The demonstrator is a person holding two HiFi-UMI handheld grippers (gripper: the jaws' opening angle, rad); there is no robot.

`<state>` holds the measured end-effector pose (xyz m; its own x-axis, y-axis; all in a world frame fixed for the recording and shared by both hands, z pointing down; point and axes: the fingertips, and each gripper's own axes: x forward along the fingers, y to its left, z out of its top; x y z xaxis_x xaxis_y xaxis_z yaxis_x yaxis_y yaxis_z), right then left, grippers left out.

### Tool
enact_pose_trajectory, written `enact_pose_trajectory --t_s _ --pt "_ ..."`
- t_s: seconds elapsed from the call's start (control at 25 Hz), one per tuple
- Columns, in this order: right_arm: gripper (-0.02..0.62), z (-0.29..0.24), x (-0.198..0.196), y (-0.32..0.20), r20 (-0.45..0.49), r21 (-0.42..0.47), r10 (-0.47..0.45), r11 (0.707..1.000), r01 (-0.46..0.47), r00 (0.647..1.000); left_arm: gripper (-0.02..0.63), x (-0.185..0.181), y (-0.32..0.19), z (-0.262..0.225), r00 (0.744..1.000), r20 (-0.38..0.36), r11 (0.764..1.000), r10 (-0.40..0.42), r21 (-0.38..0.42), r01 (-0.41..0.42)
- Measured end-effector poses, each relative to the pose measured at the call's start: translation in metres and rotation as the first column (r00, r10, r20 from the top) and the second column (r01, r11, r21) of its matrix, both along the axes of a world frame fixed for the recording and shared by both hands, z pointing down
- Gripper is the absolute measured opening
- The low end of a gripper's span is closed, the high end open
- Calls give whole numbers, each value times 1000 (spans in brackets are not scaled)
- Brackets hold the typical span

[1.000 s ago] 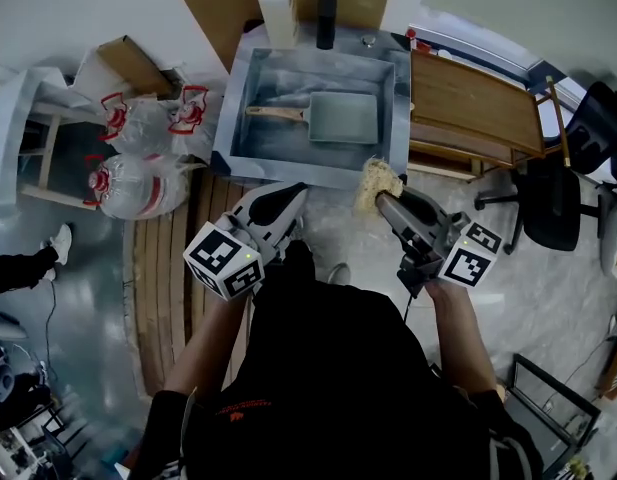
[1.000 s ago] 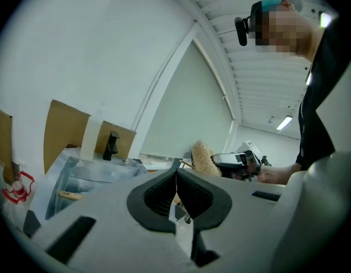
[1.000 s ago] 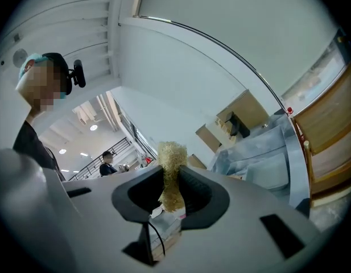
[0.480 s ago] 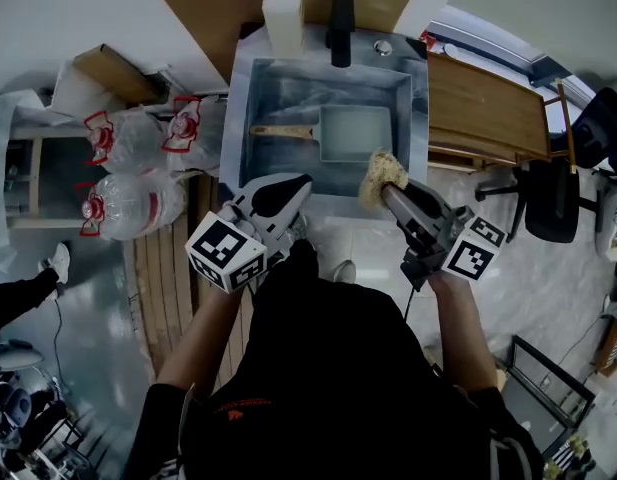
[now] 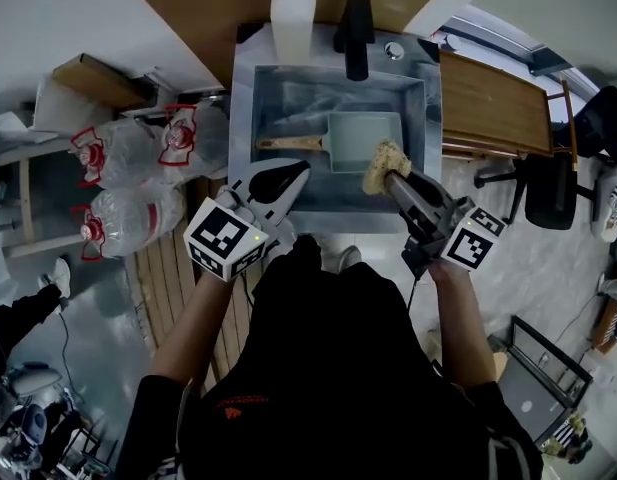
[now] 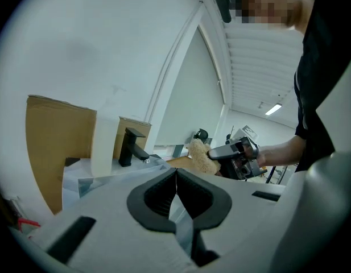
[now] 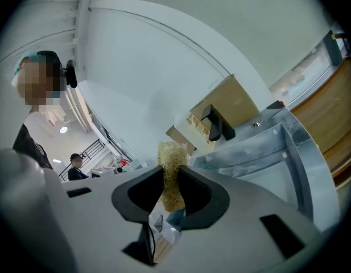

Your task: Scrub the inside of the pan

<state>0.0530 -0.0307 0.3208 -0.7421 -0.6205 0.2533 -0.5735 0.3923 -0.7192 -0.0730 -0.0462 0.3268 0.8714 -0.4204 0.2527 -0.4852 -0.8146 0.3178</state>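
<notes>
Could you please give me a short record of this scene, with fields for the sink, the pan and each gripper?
sink: metal basin; black tap and white bottle at its far rim
pan: rectangular pan lying in the sink, wooden handle to the left
right gripper: right gripper shut on scrubber, above the pan's near right corner; contact unclear
left gripper: left gripper shut, empty, by the sink's near rim

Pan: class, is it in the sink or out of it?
In. The pan lies flat on the floor of the sink, enclosed by its walls.
</notes>
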Motion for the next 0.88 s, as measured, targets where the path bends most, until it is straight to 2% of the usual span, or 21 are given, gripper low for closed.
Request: enact_pose_trajectory --t_s 0.44,0.88 --pt "86 27 2 -40 -62 -28 -19 999 18 998 20 2 -34 33 997 79 1000 27 -2 -27" --pt "86 67 20 -75 -47 -78 -138 988 134 989 20 25 -60 80 982 188 999 -4 -41 11"
